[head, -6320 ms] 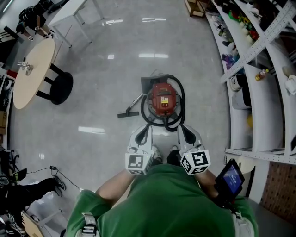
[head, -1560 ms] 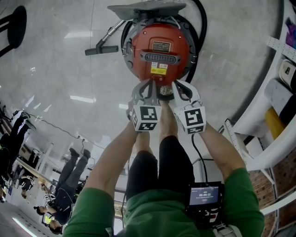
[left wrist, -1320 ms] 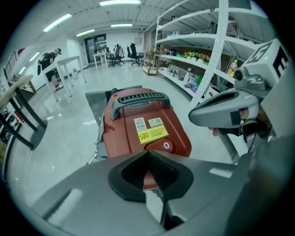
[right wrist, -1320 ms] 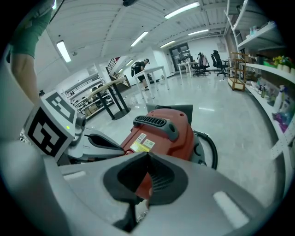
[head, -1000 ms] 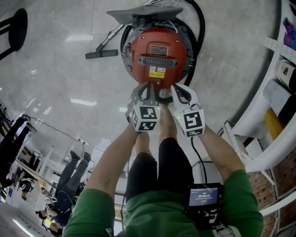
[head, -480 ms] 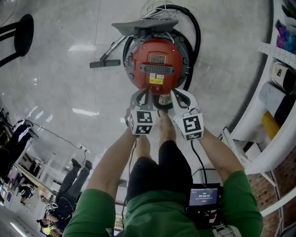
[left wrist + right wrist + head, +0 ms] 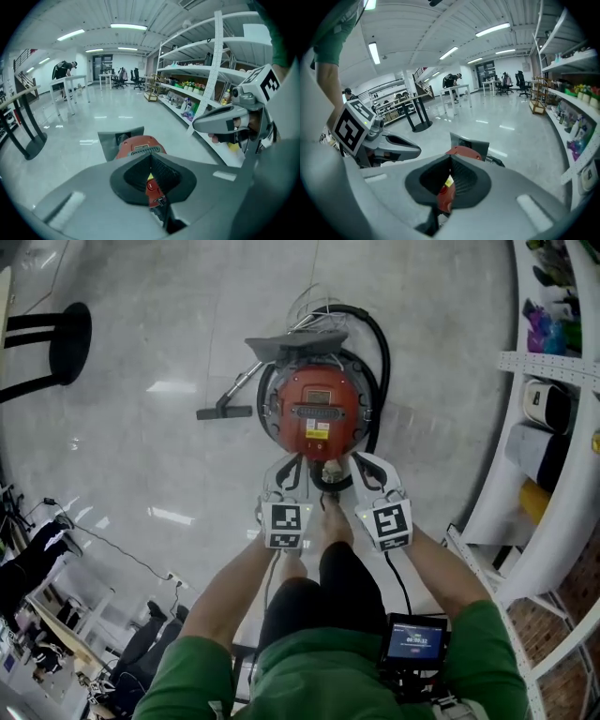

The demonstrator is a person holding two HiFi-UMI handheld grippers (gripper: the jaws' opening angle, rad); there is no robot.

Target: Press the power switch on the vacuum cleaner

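Note:
The red round vacuum cleaner (image 7: 317,412) stands on the pale floor, with a black grille and labels on its top. Both grippers hang side by side just over its near edge. My left gripper (image 7: 298,463) is shut with nothing in it, and my right gripper (image 7: 352,460) is shut and empty too. In the left gripper view the vacuum cleaner (image 7: 138,146) lies straight past the closed tips of the left gripper (image 7: 151,154). In the right gripper view the vacuum cleaner (image 7: 462,152) shows beyond the right gripper (image 7: 451,157). I cannot make out the power switch.
A black hose (image 7: 381,362) coils round the vacuum, and its floor nozzle (image 7: 225,412) lies to the left. A grey plate (image 7: 295,345) sits behind it. White shelves (image 7: 553,427) line the right side. A black stool (image 7: 58,341) stands far left. My foot (image 7: 333,521) is just below the grippers.
The head camera has risen, so the vacuum looks smaller and lower in view. Both grippers stay shut at its near edge, a little farther from its top than before.

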